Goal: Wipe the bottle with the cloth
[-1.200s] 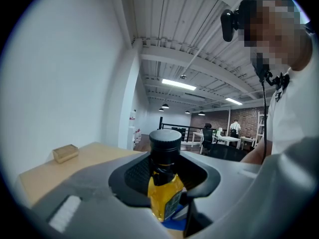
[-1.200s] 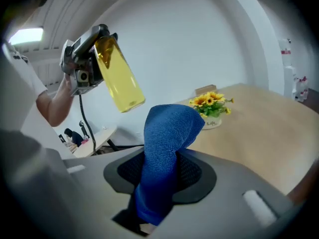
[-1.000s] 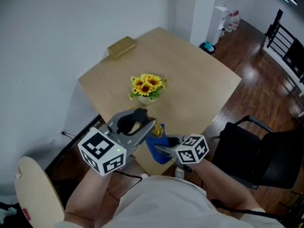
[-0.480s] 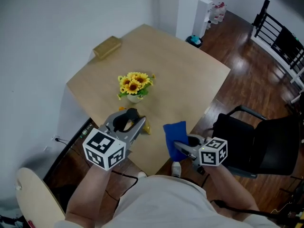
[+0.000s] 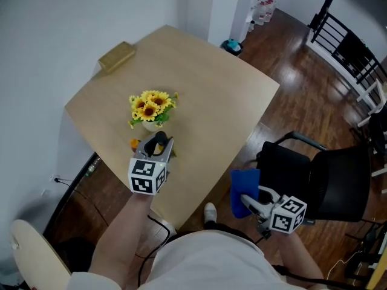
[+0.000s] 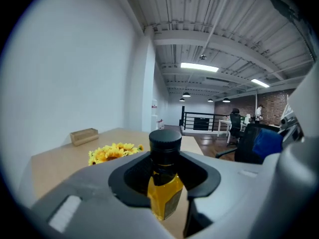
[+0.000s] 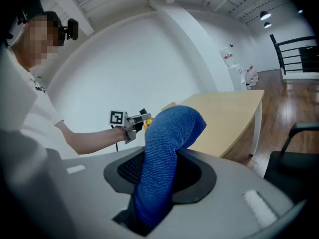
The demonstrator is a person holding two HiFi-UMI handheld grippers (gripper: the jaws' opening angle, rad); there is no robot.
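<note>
In the lower left of the head view, the left tool (image 5: pixel 155 151) holds a small black-capped bottle of yellow liquid (image 5: pixel 159 139) over the near part of the pale wooden worktop (image 5: pixel 211 83), just below a bunch of yellow sunflowers (image 5: pixel 150 104). At lower right, off the worktop beside a black chair (image 5: pixel 308 174), the right tool (image 5: pixel 250 202) carries a blue terry cloth (image 5: pixel 243 185). In the left gripper view, the jaws pinch the upright bottle at frame centre. In the right gripper view, the jaws clamp the cloth, which rises and droops over
</note>
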